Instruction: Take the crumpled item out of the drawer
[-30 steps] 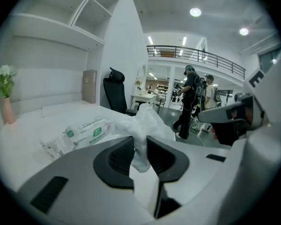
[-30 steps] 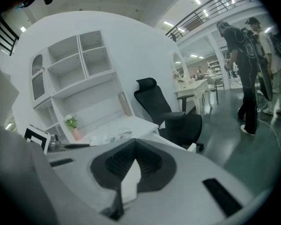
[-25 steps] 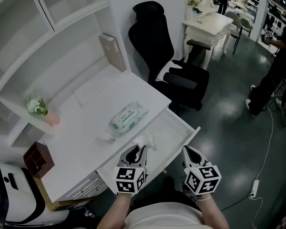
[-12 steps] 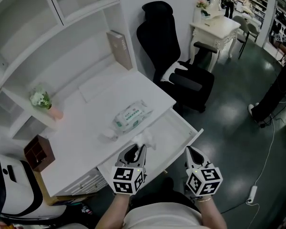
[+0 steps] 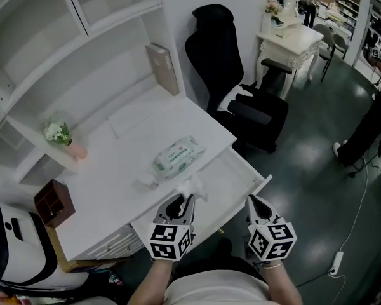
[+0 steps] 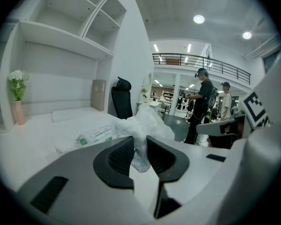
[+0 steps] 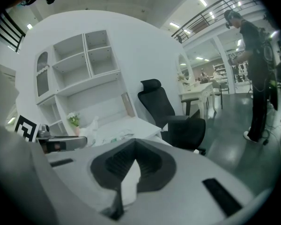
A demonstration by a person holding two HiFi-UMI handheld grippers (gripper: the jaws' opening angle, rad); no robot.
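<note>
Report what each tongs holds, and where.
Left tongs pinch the crumpled white wad by its lower tail. Right tongs are shut, empty.

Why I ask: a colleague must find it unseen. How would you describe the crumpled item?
Find the white desk with its open drawer. Over the drawer's left part, the left gripper pinches a crumpled white wad. Unlike the flat printed wipes pack on the desk behind it, it is plain and shapeless.
</note>
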